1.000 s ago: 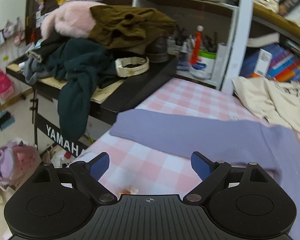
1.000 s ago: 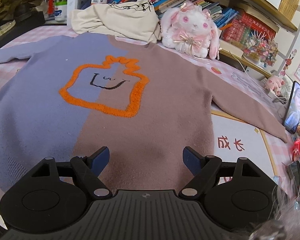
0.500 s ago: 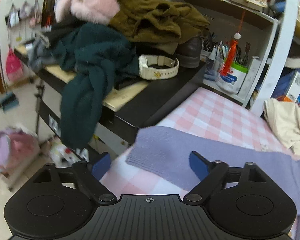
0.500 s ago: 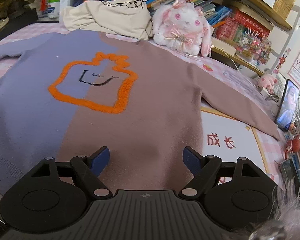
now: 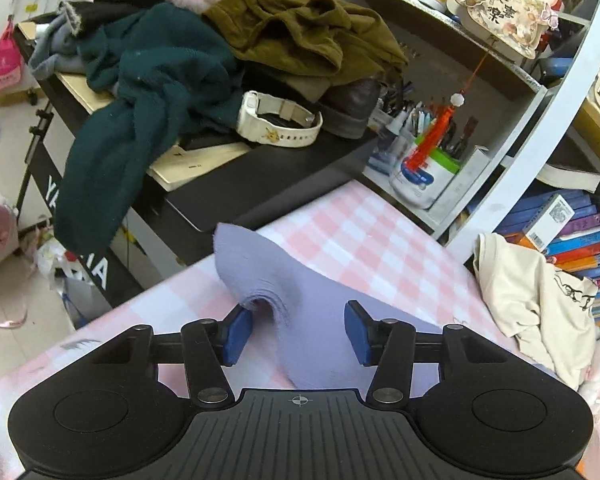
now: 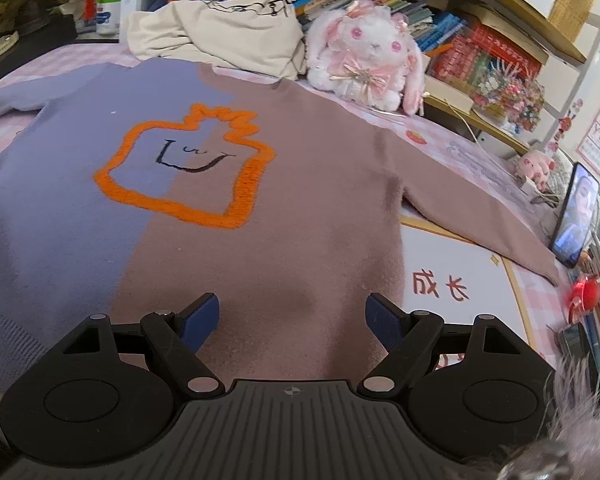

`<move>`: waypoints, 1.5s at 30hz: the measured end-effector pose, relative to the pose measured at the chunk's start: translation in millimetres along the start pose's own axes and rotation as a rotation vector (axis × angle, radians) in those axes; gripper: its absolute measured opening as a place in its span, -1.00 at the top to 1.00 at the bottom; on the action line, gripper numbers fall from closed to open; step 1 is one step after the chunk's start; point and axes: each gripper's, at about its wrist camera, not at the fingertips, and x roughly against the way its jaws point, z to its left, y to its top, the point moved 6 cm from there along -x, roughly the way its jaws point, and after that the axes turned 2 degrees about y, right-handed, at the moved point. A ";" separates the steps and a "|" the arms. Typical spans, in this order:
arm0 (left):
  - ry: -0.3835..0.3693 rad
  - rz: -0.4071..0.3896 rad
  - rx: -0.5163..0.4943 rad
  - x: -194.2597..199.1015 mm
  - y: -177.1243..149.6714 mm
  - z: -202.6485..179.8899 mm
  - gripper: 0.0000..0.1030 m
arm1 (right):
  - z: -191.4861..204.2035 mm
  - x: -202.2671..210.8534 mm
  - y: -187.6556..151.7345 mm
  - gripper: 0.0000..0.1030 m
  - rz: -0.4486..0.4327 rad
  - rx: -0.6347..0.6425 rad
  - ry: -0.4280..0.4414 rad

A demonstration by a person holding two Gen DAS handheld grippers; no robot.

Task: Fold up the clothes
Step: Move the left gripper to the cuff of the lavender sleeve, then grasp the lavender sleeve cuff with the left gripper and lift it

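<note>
Between the left gripper's (image 5: pixel 297 330) spread blue pads, a humped lilac sleeve (image 5: pixel 268 280) — cuff raised off the pink checked cloth (image 5: pixel 364 236). Under the right gripper (image 6: pixel 292 318), likewise spread, the lilac-and-mauve sweater (image 6: pixel 260 208) lying flat — beyond, a cream garment (image 6: pixel 220 40) and plush rabbit (image 6: pixel 364 60).

Sweater (image 6: pixel 228 220), lilac and brown halves with orange outline, is lying spread flat on the pink checked bed cover (image 6: pixel 452 148). Right gripper (image 6: pixel 292 320) is hovering over its hem, jaws standing apart. Plush rabbit (image 6: pixel 368 60) and cream garment (image 6: pixel 220 36) are sitting beyond the collar.
</note>
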 end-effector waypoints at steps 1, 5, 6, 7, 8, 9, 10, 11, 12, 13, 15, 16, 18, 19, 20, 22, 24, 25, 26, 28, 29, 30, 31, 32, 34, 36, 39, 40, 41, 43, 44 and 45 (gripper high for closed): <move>-0.002 0.008 -0.005 -1.0 -0.1 -2.2 0.05 | 0.5 0.0 0.2 -0.53 -0.002 0.004 0.003; 0.005 0.033 -0.013 -5.1 0.5 -8.0 0.07 | 0.2 0.1 0.8 -0.53 -0.003 0.004 0.004; 0.014 0.036 -0.008 -6.3 1.1 -7.8 0.15 | -0.7 0.3 0.3 -0.53 -0.004 0.002 0.003; 0.024 0.040 -0.004 -7.5 1.8 -7.6 0.37 | -1.9 0.7 -0.2 -0.53 -0.005 0.000 0.003; 0.035 0.044 0.002 -8.8 2.4 -7.0 0.63 | -3.1 1.1 -0.8 -0.53 -0.006 -0.002 0.002; 0.048 0.052 0.012 -10.4 3.2 -5.0 0.78 | -4.3 1.4 -1.4 -0.53 -0.007 -0.004 0.002; 0.056 0.060 0.026 -11.5 3.8 -2.6 0.93 | -5.4 1.8 -2.0 -0.53 -0.008 -0.006 0.001; 0.063 0.065 0.037 -11.9 4.4 -1.0 0.93 | -6.6 2.2 -2.6 -0.53 -0.009 -0.009 0.000; 0.067 0.062 0.041 -10.4 5.1 -1.9 0.93 | -8.1 3.0 -3.7 -0.53 -0.010 -0.011 -0.001; 0.067 0.055 0.039 -8.0 5.8 -4.2 0.93 | -9.6 3.9 -4.8 -0.53 -0.011 -0.014 -0.002; 0.039 0.022 0.005 1.5 7.9 -18.5 0.94 | -12.7 5.8 -7.1 -0.53 -0.014 -0.021 -0.004; 0.010 0.015 -0.013 6.0 8.4 -29.1 0.94 | -14.2 6.7 -8.3 -0.53 -0.015 -0.024 -0.005; -0.054 0.001 -0.050 15.9 9.6 -52.7 0.94 | -17.0 8.0 -10.6 -0.53 -0.016 -0.029 -0.003; -0.088 -0.006 -0.067 21.2 10.2 -65.7 0.94 | -17.9 8.6 -11.5 -0.53 -0.017 -0.031 -0.002; -0.126 -0.012 -0.081 26.4 10.8 -80.3 0.94 | -18.9 9.2 -12.3 -0.53 -0.019 -0.032 0.000; -0.202 -0.014 -0.098 35.7 11.2 -109.2 0.94 | -21.0 10.1 -13.8 -0.53 -0.023 -0.032 0.006; -0.263 -0.011 -0.123 42.6 8.4 -138.5 0.94 | -23.7 10.1 -14.8 -0.53 -0.026 -0.027 0.016; -0.294 -0.007 -0.138 46.1 5.4 -154.4 0.93 | -25.1 10.1 -15.3 -0.53 -0.027 -0.025 0.021; -0.319 -0.002 -0.146 48.4 2.2 -168.3 0.93 | -26.4 10.1 -15.9 -0.53 -0.029 -0.022 0.027; -0.368 0.007 -0.160 52.9 -4.8 -195.7 0.93 | -29.1 10.1 -16.9 -0.53 -0.032 -0.018 0.037; -0.386 0.015 -0.161 54.3 -10.2 -208.4 0.93 | -30.5 10.1 -17.4 -0.53 -0.034 -0.015 0.042; -0.405 0.023 -0.162 55.6 -15.5 -221.1 0.93 | -31.8 10.1 -17.9 -0.53 -0.035 -0.013 0.048; -0.421 0.032 -0.165 57.2 -21.4 -233.7 0.93 | -33.2 10.1 -18.5 -0.53 -0.037 -0.010 0.053; -0.430 0.040 -0.176 59.3 -28.5 -245.8 0.93 | -34.5 10.2 -19.0 -0.53 -0.038 -0.008 0.058; -0.448 0.058 -0.198 62.0 -43.8 -269.4 0.93 | -37.2 10.2 -20.1 -0.53 -0.041 -0.003 0.069; -0.465 0.076 -0.223 63.5 -59.7 -292.0 0.93 | -40.7 10.1 -21.2 -0.53 -0.044 0.004 0.079; -0.469 0.098 -0.262 59.8 -82.6 -318.6 0.93 | -48.0 8.4 -23.5 -0.53 -0.042 0.014 0.095; -0.465 0.106 -0.272 57.4 -89.6 -326.0 0.93 | -50.4 7.7 -24.8 -0.53 -0.039 0.017 0.100; -0.461 0.116 -0.279 54.9 -96.6 -331.9 0.93 | -52.8 7.1 -26.0 -0.53 -0.038 0.020 0.106; -0.451 0.135 -0.293 50.5 -109.9 -343.2 0.93 | -57.6 5.9 -28.4 -0.53 -0.036 0.023 0.115; -0.447 0.144 -0.300 48.5 -116.1 -348.4 0.93 | -60.0 5.3 -29.4 -0.53 -0.036 0.022 0.119; -0.442 0.151 -0.308 46.3 -121.6 -352.5 0.93 | -62.3 4.7 -30.5 -0.53 -0.036 0.021 0.123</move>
